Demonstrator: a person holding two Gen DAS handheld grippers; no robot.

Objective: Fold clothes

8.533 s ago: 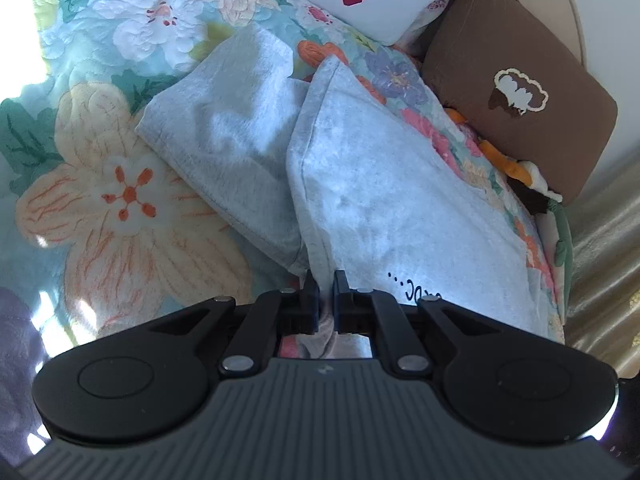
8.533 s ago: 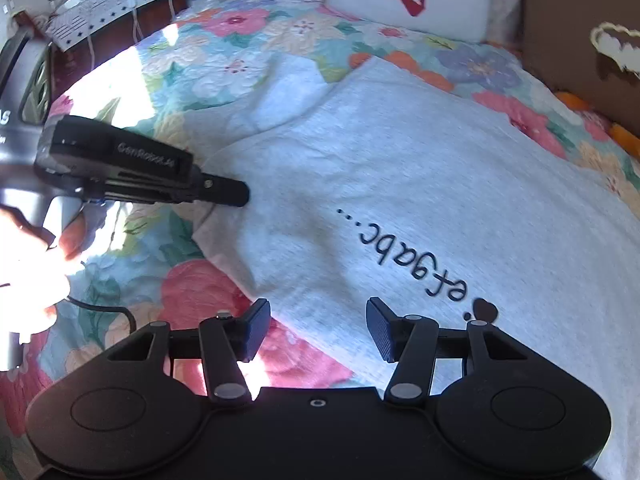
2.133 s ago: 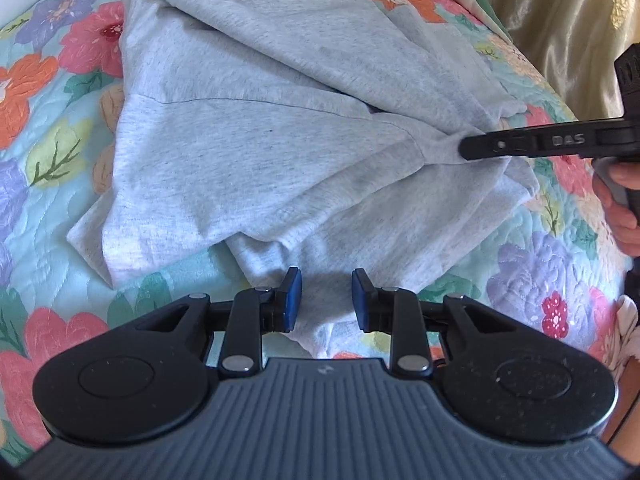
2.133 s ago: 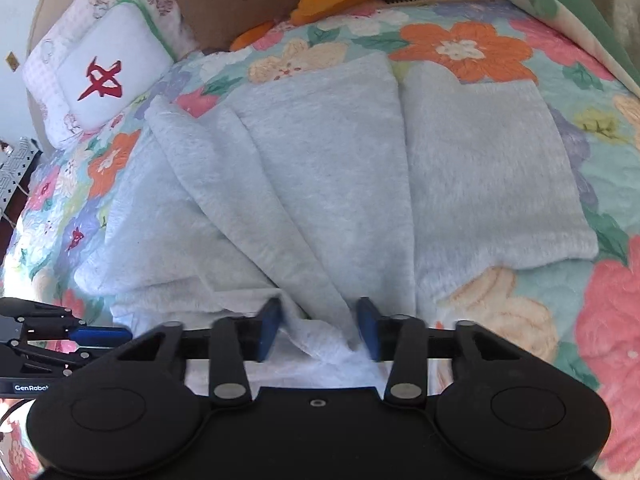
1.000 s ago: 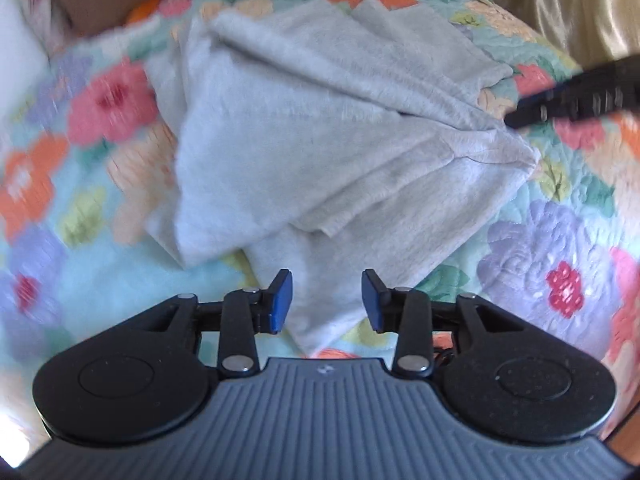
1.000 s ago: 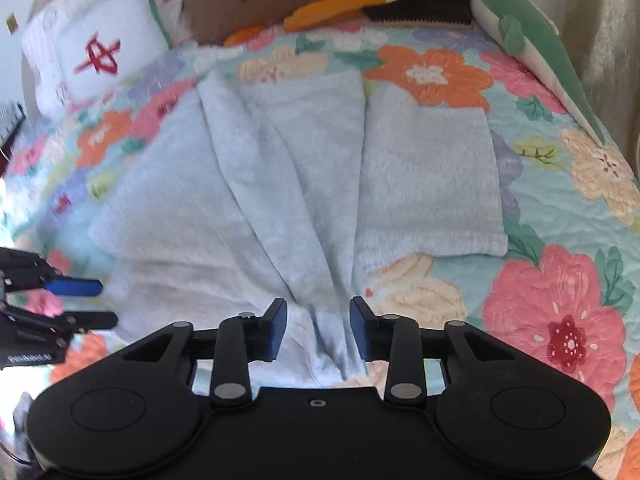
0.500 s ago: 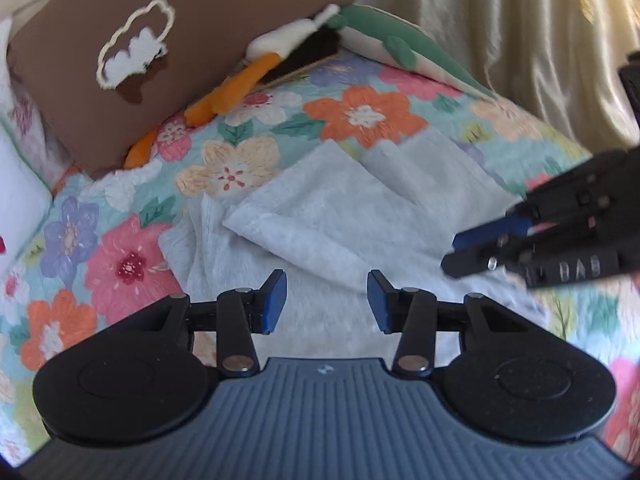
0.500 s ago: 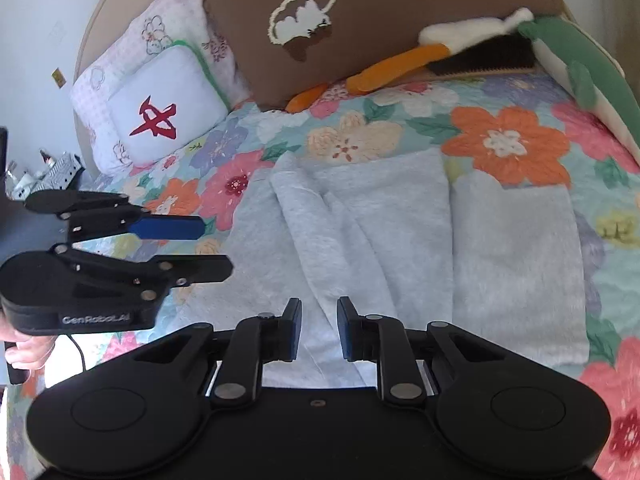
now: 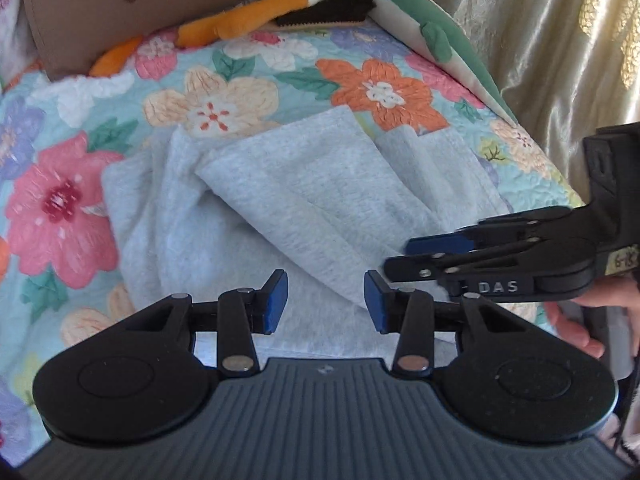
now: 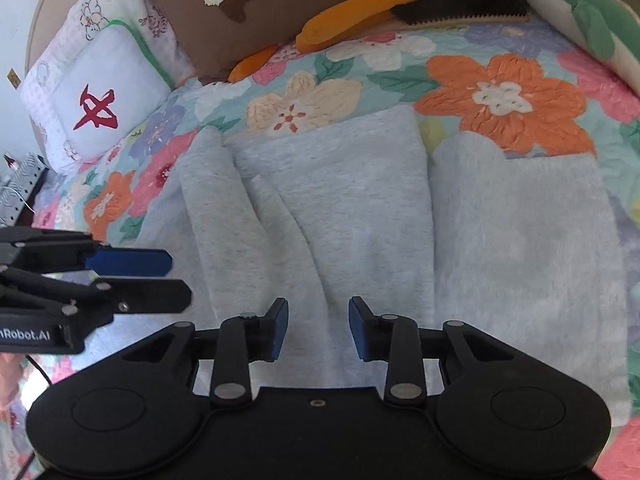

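Observation:
A light grey garment lies partly folded on the floral quilt, with folds running lengthwise. My left gripper hovers over its near part. Its jaws are closing slightly and hold nothing. From the right the right gripper reaches in just above the cloth. In the right wrist view the same garment fills the middle. My right gripper stands above it, jaws opening, no cloth pinched between the pads. The left gripper shows at the left edge, over the garment's side.
A brown cushion and a white pillow with a red character lean at the bed's head. Orange and green plush toys lie along the far edge. A gold curtain hangs at the right. A hand holds the right gripper.
Both grippers have moved in closer over the garment, which now looks larger in both views. The right jaws stand wider than half a second ago. The left jaws look about the same.

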